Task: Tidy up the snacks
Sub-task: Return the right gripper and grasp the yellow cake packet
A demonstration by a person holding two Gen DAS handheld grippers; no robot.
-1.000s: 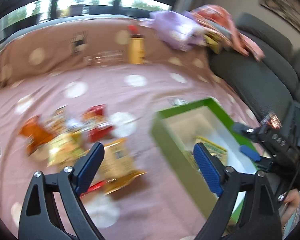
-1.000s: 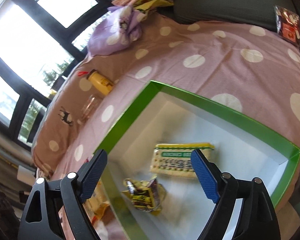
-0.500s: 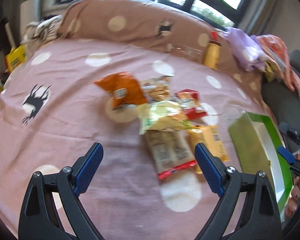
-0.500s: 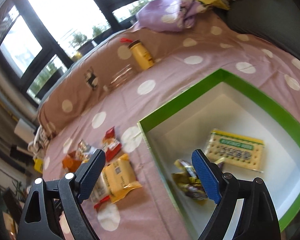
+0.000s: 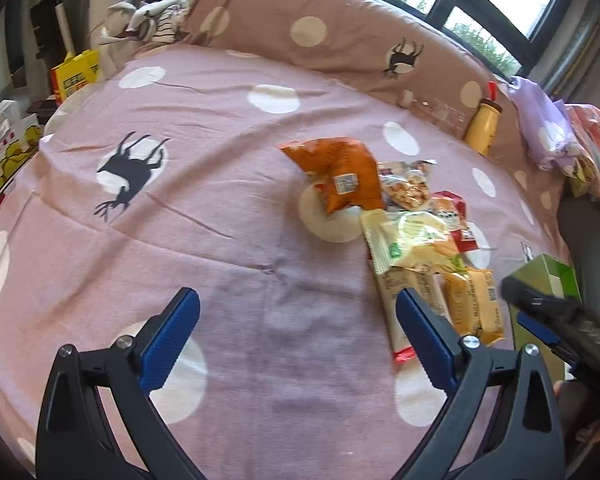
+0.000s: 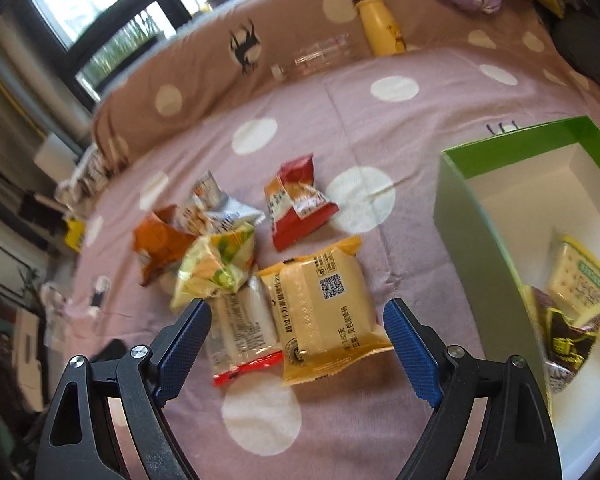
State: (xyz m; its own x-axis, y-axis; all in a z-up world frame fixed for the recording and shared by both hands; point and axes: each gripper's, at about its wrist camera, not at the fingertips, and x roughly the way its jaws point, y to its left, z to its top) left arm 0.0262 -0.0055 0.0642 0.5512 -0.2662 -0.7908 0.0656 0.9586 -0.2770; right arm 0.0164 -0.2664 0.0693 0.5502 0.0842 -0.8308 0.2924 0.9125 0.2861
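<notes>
Left gripper [image 5: 298, 330] hangs over bare bedspread [image 5: 204, 208]; its jaws, just widened, stand apart with nothing between them. Snack pile [image 6: 244, 260] lies mid-bed. Right gripper [image 6: 297, 338] is spread, unloaded, above the yellow packet [image 6: 324, 304]. Green box [image 6: 472, 240] at right holds a cracker pack [image 6: 584, 288] and a dark wrapper [image 6: 566, 340].

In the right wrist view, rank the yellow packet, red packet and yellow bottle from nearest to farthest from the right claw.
1. Yellow packet: lying between the open right claw's fingers.
2. Red packet: mid-bed, beyond it.
3. Yellow bottle: far back, against the brown pillow.
</notes>
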